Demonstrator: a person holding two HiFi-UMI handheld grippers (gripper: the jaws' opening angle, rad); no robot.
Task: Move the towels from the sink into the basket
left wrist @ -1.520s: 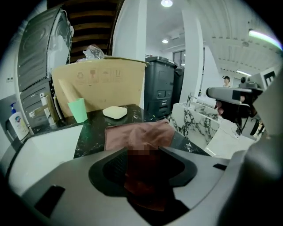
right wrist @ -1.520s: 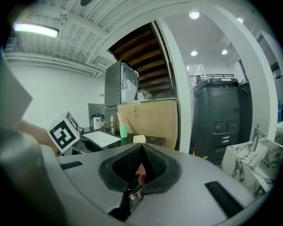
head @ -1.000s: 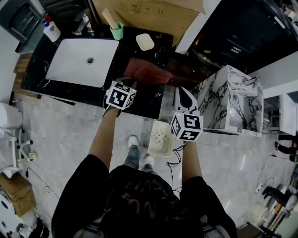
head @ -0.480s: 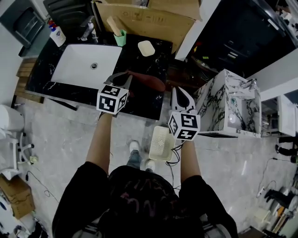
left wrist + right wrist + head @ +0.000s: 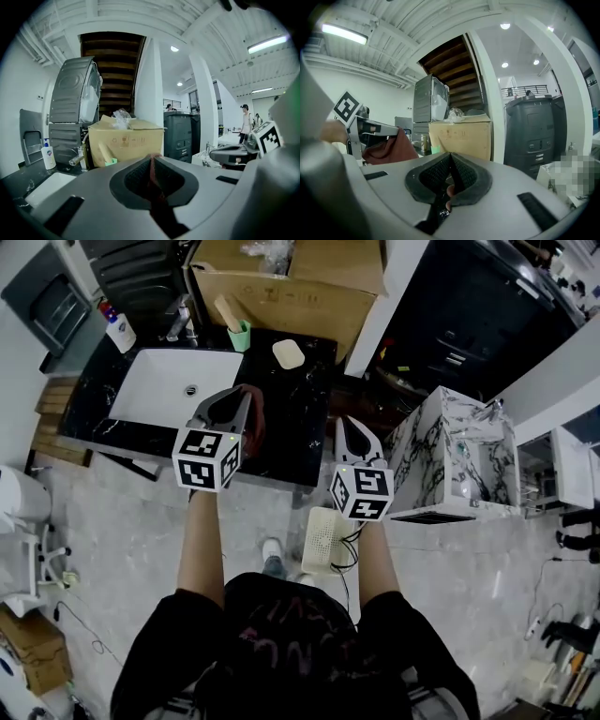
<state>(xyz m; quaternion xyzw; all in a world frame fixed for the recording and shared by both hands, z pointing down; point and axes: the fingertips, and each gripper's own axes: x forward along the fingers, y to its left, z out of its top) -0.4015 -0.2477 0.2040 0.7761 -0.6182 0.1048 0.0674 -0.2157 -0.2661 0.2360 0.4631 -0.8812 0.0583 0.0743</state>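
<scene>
Left fingers [image 5: 135,179] pinch red towel [image 5: 389,149] above black marble counter [image 5: 302,407].

- We stand in a bathroom mock-up set inside a big industrial hall, not a home.
- At eleven o'clock a white sink [image 5: 150,390] sits in a black marble counter [image 5: 300,418]. A soap bottle [image 5: 119,331], a green cup [image 5: 240,335] and a soap dish [image 5: 289,353] stand along its far edge.
- At nine o'clock we see a toilet [image 5: 19,498]; at two o'clock, a marble-patterned cabinet [image 5: 450,456].
- Overhead we see a ribbed white ceiling [image 5: 140,16], a tube light [image 5: 268,43] and a bare stair underside [image 5: 112,70]. A cardboard box [image 5: 281,292] sits at twelve o'clock.
</scene>
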